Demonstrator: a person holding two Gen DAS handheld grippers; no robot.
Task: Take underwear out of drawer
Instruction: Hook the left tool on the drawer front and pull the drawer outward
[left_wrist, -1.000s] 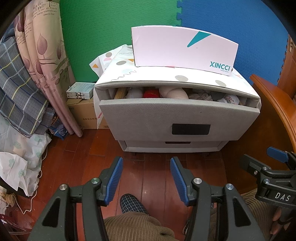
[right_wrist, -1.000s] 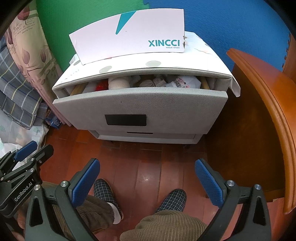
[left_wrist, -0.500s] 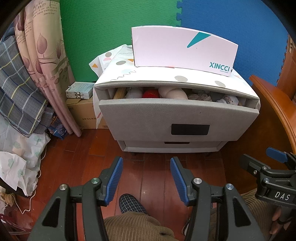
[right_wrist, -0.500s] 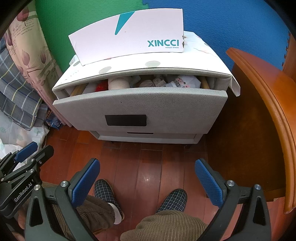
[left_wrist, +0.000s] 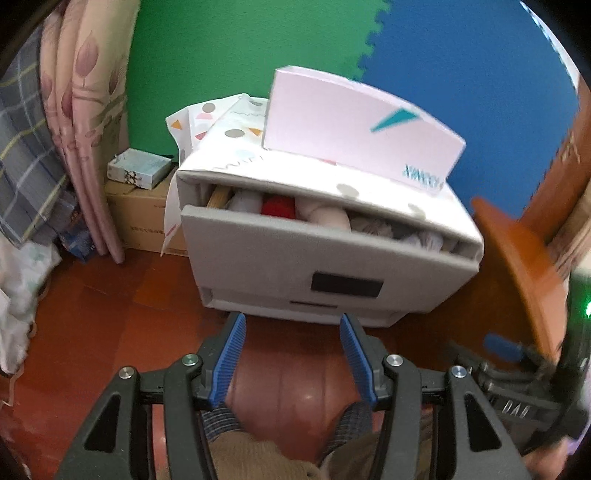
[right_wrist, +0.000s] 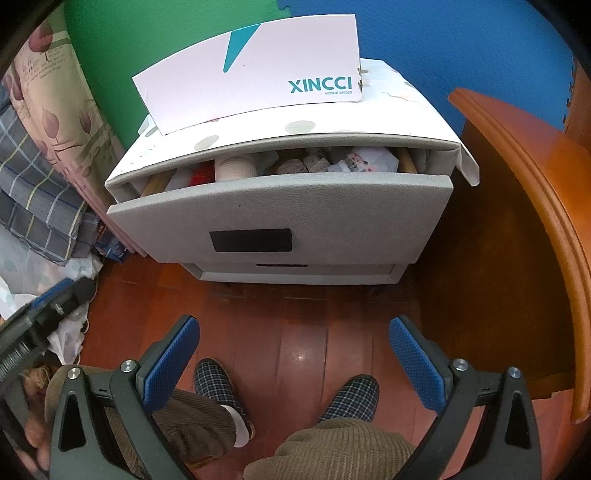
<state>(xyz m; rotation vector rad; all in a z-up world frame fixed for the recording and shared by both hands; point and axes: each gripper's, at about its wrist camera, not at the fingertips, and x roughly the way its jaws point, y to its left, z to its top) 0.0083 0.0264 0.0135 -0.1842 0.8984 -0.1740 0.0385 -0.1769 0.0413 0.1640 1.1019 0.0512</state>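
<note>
A grey cabinet has its top drawer (left_wrist: 325, 254) (right_wrist: 280, 210) pulled partly out. Rolled and folded underwear (left_wrist: 325, 218) (right_wrist: 236, 168) fills it in red, beige, grey and patterned white. My left gripper (left_wrist: 291, 325) hangs open and empty over the floor, just short of the cabinet's base. My right gripper (right_wrist: 295, 332) is spread wide and empty, above the floor in front of the drawer. The left gripper also shows at the left edge of the right wrist view, blurred.
A pink shoe box (right_wrist: 255, 88) lies on the cabinet's patterned cloth top. An orange wooden board (right_wrist: 532, 206) curves along the right. Curtains (left_wrist: 88, 122), plaid fabric and cardboard boxes (left_wrist: 144, 214) crowd the left. A person's slippered feet (right_wrist: 218, 384) rest on the red wood floor.
The left gripper has risen, moved closer to the cabinet and rolled, so the cabinet now looks tilted and blurred. The right gripper has stayed put.
</note>
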